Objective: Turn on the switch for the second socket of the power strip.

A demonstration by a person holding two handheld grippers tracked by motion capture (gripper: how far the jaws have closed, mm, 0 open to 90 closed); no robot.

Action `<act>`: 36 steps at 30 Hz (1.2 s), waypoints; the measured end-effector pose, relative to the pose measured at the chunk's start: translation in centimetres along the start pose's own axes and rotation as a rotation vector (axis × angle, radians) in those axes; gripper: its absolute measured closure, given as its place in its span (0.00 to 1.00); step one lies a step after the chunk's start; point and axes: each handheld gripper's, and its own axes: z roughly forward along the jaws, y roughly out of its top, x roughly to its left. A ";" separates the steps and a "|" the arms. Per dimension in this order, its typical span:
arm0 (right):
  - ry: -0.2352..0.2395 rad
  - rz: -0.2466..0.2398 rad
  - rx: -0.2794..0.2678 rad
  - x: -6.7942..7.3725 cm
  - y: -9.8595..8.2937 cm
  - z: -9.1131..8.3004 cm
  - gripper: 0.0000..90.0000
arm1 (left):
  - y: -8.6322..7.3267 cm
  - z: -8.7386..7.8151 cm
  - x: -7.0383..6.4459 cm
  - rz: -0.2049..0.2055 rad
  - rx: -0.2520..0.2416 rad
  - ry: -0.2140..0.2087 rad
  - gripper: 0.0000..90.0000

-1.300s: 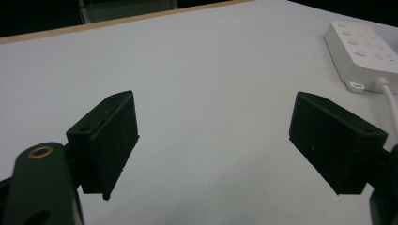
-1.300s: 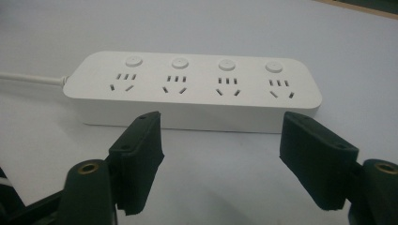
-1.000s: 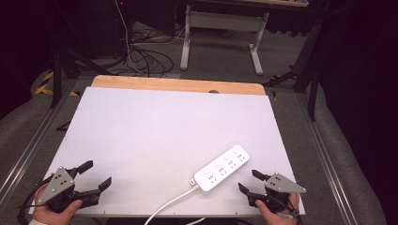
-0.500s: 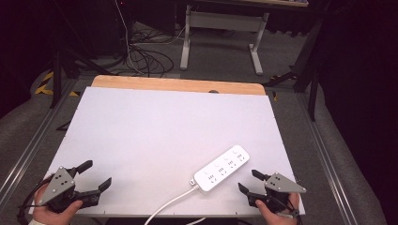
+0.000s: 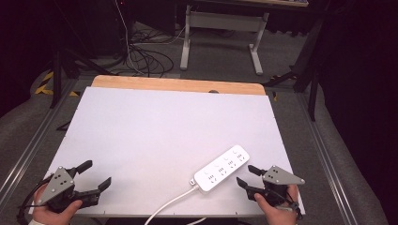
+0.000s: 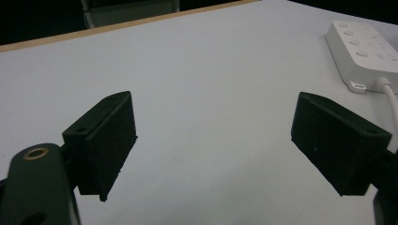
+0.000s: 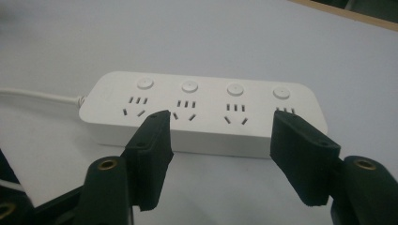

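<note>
We see a big white table (image 5: 155,136) with a wooden strip (image 5: 178,85) along its far edge. A white power strip (image 5: 221,168) lies flat on the table near the front right side. It has four round buttons and four sets of plug holes on top. A white cord (image 5: 169,206) comes out of its near end and runs off the front edge of the table.

The left gripper (image 5: 92,174) sits at the front left corner of the table, held in a hand (image 5: 54,213). Its two black jaws are spread wide apart with nothing between them. In the left gripper view (image 6: 213,136) we see bare table between the jaws, and the power strip (image 6: 363,47) is far off to the side.

The right gripper (image 5: 248,176) sits at the front right corner, held in the other hand (image 5: 277,213). Its jaws are spread apart too and hold nothing. It is just beside the power strip but not touching it. In the right gripper view (image 7: 218,145) the power strip (image 7: 202,112) lies right in front of the jaws, long side facing us.

On the floor behind the table we see black cables (image 5: 145,51) and a grey metal stand (image 5: 220,33).
</note>
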 end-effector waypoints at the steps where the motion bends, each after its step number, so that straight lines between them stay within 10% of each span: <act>1: 0.000 0.000 0.000 0.0 0.0 0.0 0.43 | 0.0 0.0 0.0 -0.001 0.000 -0.001 0.17; 36: 0.103 -0.025 0.002 0.6 5.4 4.6 0.58 | -0.1 0.0 0.0 -0.002 -0.004 -0.005 0.17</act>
